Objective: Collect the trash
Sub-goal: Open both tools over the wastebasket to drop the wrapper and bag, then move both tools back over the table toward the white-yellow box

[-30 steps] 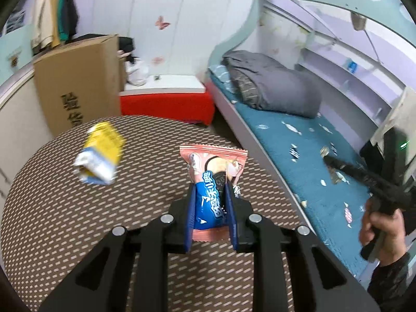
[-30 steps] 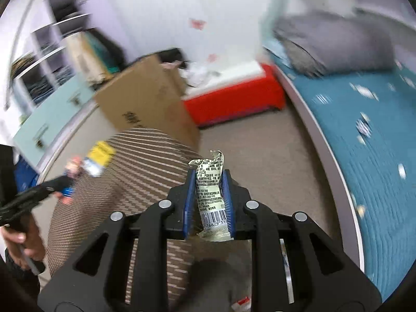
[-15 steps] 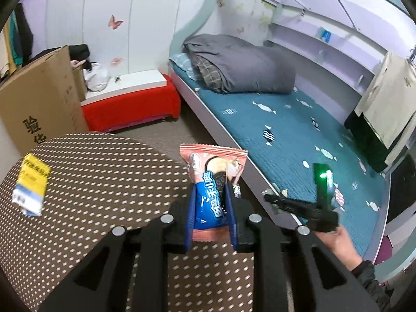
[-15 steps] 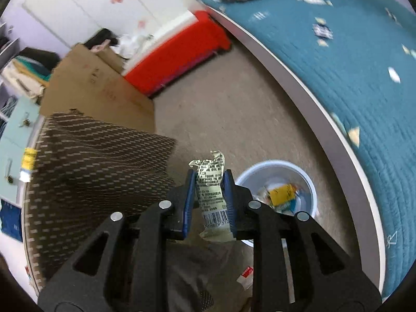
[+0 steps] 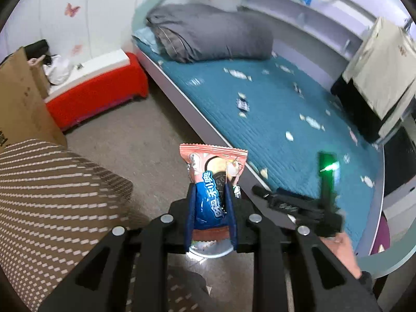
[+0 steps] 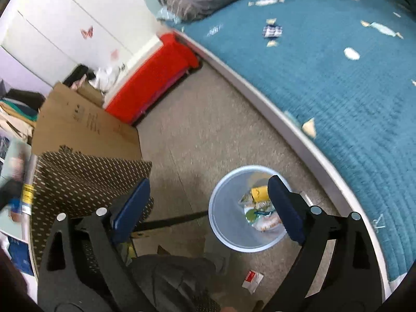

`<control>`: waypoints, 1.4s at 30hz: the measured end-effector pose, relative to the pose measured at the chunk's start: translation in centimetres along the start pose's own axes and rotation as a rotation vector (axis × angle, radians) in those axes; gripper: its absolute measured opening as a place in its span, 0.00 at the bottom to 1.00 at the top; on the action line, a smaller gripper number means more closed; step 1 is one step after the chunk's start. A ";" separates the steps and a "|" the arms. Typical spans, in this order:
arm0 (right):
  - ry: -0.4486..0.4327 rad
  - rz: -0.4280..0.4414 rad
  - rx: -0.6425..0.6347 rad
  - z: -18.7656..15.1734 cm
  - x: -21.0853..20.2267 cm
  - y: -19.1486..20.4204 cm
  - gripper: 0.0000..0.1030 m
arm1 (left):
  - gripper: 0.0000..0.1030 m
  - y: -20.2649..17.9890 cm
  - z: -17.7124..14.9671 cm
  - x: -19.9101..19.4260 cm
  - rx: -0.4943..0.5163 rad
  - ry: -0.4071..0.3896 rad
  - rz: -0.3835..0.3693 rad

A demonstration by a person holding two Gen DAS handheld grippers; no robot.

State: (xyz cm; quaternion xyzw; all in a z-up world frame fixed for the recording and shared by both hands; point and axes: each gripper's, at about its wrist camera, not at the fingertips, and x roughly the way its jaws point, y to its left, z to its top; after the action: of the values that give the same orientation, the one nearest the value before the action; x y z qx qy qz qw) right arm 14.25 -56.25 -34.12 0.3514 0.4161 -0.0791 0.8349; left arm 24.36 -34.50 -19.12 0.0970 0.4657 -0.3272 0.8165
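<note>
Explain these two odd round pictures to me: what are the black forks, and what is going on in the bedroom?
No robot here: a person carries handheld tongs, each with a wide-angle camera looking along its fingers. One picture comes from the left tongs, which pinch a pink-and-blue snack wrapper; the right tongs also appear there, at its right. The other comes from the right tongs, opening with nothing between them, above a pale bin on the floor holding wrappers. A brown patterned table stands left, a teal bed right.
</note>
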 end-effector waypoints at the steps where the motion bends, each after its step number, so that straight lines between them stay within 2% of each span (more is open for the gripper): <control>1: -0.022 0.002 0.003 0.2 -1.1 -0.2 0.89 | 0.21 -0.5 0.2 1.2 0.005 0.028 -0.005; 9: -0.097 0.020 0.006 1.2 -5.1 -0.4 0.90 | 0.23 -2.6 0.5 8.0 -0.002 0.174 -0.020; 10: -0.102 0.020 0.006 1.4 -5.3 -0.4 0.90 | 0.31 -2.6 0.6 8.5 -0.001 0.182 -0.023; 11: -0.107 0.021 0.009 1.4 -5.4 -0.2 0.90 | 0.55 -2.8 0.8 9.2 0.006 0.198 -0.023; 13: -0.112 0.024 0.012 1.4 -5.6 -0.1 0.91 | 0.87 -2.9 1.2 10.0 0.004 0.195 0.034; 14: -0.113 0.020 0.013 1.2 -5.8 0.1 0.91 | 0.89 -2.8 1.4 10.0 0.001 0.181 0.057; 17: -0.111 0.015 0.013 1.1 -5.9 0.2 0.93 | 0.89 -2.0 1.8 10.1 -0.041 0.212 0.066; 23: -0.116 -0.022 0.000 0.7 -6.3 2.3 0.94 | 0.90 -1.2 2.0 6.7 -0.065 0.130 0.055; 26: -0.119 -0.014 -0.017 0.5 -6.7 3.5 0.94 | 0.90 -1.0 1.8 4.5 -0.062 0.090 0.057; 33: -0.149 0.004 -0.091 0.1 -9.0 8.3 0.94 | 0.91 0.1 0.8 -1.2 -0.053 -0.010 0.068; 42: -0.179 0.034 -0.201 -1.0 -11.5 15.5 0.94 | 0.92 3.3 -0.8 -8.2 -0.068 -0.122 0.108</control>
State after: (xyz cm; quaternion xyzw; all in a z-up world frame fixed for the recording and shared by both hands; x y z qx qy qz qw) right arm 12.84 -45.96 -17.86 0.2645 0.3397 -0.0541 0.9010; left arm 22.94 -27.95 -13.27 0.0739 0.4200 -0.2720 0.8626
